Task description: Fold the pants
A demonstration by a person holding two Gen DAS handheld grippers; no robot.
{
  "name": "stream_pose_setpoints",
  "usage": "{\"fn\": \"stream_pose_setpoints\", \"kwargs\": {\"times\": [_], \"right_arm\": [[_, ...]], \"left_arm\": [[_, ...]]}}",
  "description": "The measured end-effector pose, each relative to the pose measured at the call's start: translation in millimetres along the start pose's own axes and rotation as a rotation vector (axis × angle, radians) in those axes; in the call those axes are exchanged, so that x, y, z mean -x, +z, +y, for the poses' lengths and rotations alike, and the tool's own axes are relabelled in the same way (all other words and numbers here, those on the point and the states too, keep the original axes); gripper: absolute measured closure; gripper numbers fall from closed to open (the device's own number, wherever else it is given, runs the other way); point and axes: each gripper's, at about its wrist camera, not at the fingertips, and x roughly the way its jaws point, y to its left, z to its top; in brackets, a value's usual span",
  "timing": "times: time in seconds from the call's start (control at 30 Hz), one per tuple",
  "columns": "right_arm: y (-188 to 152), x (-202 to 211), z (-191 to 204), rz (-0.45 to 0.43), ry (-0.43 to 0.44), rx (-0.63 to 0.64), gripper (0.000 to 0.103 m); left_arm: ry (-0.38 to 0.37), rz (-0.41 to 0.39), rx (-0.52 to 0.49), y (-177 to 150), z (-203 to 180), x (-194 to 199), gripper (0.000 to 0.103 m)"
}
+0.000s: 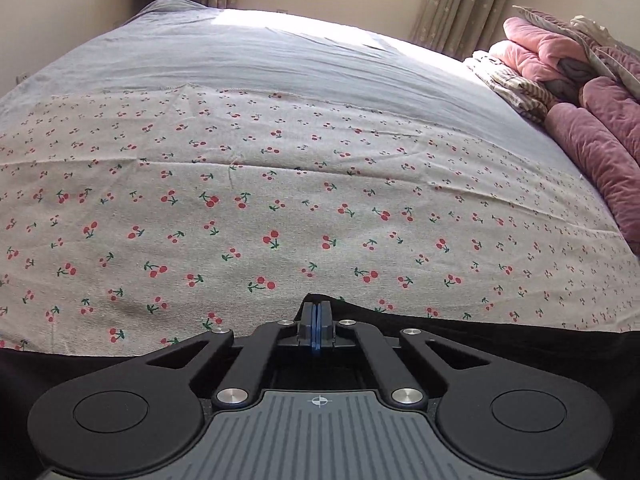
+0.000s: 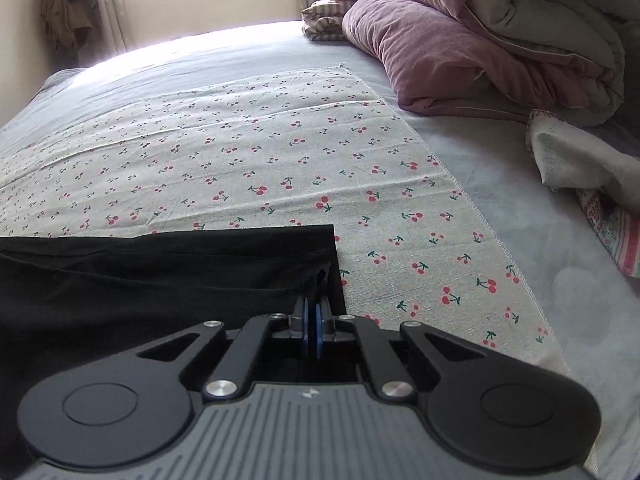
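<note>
On the cherry-print cloth [image 2: 280,152] lie black pants [image 2: 160,272], the right gripper [image 2: 314,300] fingers pinching a hem corner, the left gripper [image 1: 316,312] fingers pressed together at their far edge.

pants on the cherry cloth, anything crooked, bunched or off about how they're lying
Mostly tidy. The black pants lie flat on the cherry-print cloth, far edge straight. The one oddity is beside the right gripper, where the near edge by the squared end puckers up into a small ragged bunch. The left gripper is shut at another edge.

Matt black cloth pants [image 2: 160,280] lie on coarse-woven cherry-print cloth [image 2: 280,152].
</note>
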Motion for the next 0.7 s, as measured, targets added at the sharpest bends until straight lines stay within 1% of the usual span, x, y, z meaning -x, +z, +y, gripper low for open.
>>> {"fn": "stream_pose_setpoints", "kwargs": {"times": [0.07, 0.17, 0.27, 0.33, 0.4, 0.47, 0.53, 0.57, 0.6, 0.63, 0.67, 0.7], "right_arm": [[8, 5, 1, -0.024, -0.02, -0.008, 0.103], [9, 0, 8, -0.014, -0.044, 0.022, 0.103], [6, -6, 6, -0.016, -0.029, 0.027, 0.103], [9, 4, 8, -0.064, -0.013, 0.022, 0.103], [13, 18, 12, -0.123, -0.003, 0.015, 0.103], [15, 27, 15, -0.168, -0.008, 0.025, 0.103], [20, 26, 13, -0.192, -0.005, 0.01, 0.103], [24, 23, 10, -0.195, -0.009, -0.005, 0.103], [28, 19, 7, -0.198, -0.013, -0.03, 0.103], [31, 15, 5, -0.196, -0.009, -0.05, 0.103], [35, 8, 1, -0.188, -0.003, -0.078, 0.103], [36, 1, 0, -0.174, -0.005, -0.09, 0.103]], "left_arm": [[0.001, -0.01, 0.011, 0, 3, 1, 0.103], [-0.004, -0.001, 0.035, -3, 10, -2, 0.103], [-0.019, -0.029, 0.071, -1, 18, 2, 0.103], [-0.035, -0.05, 0.082, 1, 21, 6, 0.103], [-0.032, -0.054, 0.069, 3, 20, 7, 0.103], [-0.019, -0.04, 0.06, 4, 20, 3, 0.103], [-0.055, -0.02, 0.088, 5, 23, -1, 0.103], [-0.074, -0.009, 0.113, 4, 26, -3, 0.099], [-0.104, 0.009, 0.132, 4, 27, -5, 0.088], [-0.122, 0.021, 0.115, 3, 25, -6, 0.073], [-0.12, 0.024, 0.088, 3, 22, -6, 0.063], [-0.094, 0.019, 0.041, 2, 16, -5, 0.041]]}}
